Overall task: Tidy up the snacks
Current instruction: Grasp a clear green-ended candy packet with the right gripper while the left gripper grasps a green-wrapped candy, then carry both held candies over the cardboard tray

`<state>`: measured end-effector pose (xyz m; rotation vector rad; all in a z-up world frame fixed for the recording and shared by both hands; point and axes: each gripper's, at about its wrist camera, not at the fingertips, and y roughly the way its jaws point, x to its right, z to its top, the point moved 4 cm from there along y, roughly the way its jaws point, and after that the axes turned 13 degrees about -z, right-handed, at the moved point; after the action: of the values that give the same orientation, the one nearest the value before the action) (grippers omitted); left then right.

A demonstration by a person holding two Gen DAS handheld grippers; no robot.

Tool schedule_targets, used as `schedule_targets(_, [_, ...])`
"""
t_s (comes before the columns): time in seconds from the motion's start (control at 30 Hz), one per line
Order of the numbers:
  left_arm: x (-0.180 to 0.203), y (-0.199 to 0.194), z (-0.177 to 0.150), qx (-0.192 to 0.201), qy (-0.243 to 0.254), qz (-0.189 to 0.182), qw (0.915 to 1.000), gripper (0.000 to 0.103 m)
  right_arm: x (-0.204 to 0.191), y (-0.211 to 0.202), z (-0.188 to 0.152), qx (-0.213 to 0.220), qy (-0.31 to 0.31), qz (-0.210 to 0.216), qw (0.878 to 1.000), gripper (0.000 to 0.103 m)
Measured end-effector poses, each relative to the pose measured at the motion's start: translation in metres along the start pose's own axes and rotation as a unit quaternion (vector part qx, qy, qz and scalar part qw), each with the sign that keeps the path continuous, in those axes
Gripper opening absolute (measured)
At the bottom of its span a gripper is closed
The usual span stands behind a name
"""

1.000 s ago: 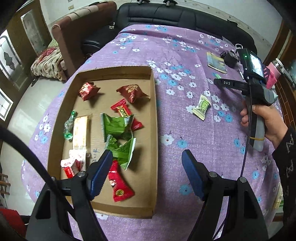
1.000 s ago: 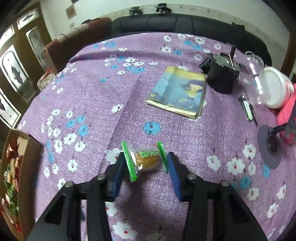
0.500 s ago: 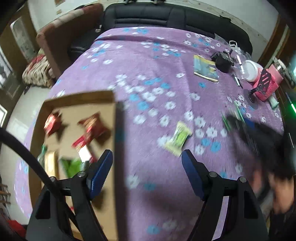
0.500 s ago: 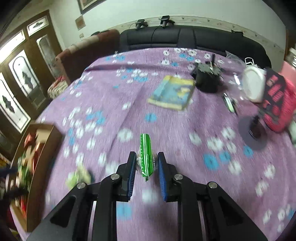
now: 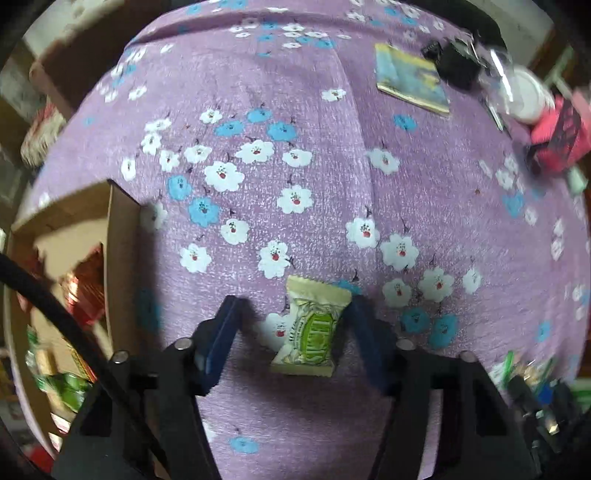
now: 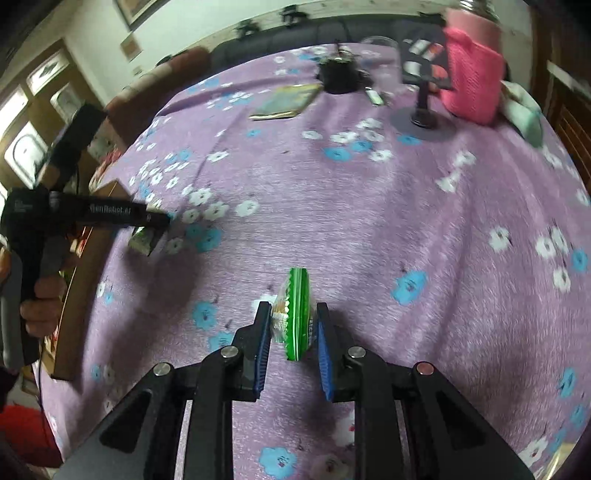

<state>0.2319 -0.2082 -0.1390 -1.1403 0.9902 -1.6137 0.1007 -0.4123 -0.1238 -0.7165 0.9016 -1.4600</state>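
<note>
Left tool (image 5: 291, 332) astride green-labelled snack (image 5: 312, 328)

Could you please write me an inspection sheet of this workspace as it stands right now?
Surface: purple flowered tablecloth covering the table.
Job's things: pale green-label snack lying on the cloth; green-edged snack held off the cloth; cardboard tray at the left edge with red and green packets inside.
Clutter: booklet, black object, pink knitted item, round-based stand, all at the far side.
Grippers: left gripper has just been closing, the pale snack between its fingers, grip not confirmed; right gripper shut on the green-edged snack.
Cables: black cable crossing over the tray.
Surroundings: dark sofa, wooden doors.
</note>
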Motion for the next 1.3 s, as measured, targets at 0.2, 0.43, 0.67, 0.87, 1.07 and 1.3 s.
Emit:
schedule_targets(0.2, [-0.007,-0.004,0.001,-0.003,-0.002,-0.004,1.0,0.046,0.001,0.002,-0.003,0.0,0.01,-0.002,1.0,0.022])
schedule_targets(0.43, [0.007,-0.008,-0.009,0.004,0.021,0.007,0.9997,0.021,0.001,0.0,-0.005,0.029,0.019,-0.008,0.999,0.022])
schedule_targets(0.67, [0.014,-0.012,-0.03,-0.014,0.01,-0.044,0.9989,0.02,-0.004,-0.013,-0.01,0.031,0.017,-0.004,0.999,0.022])
schedule_targets(0.87, [0.01,-0.022,-0.06,-0.013,0.012,-0.056,0.9982,0.02,-0.016,-0.026,-0.032,0.024,0.002,0.002,1.0,0.022])
schedule_targets(1.07, [0.012,-0.036,-0.11,0.006,0.038,-0.049,0.9981,0.02,-0.027,-0.035,-0.061,0.009,-0.005,0.003,1.0,0.022])
schedule_targets(1.3, [0.013,-0.054,-0.164,0.017,0.08,-0.049,0.9954,0.02,-0.035,-0.046,-0.09,0.001,0.001,-0.006,1.0,0.022])
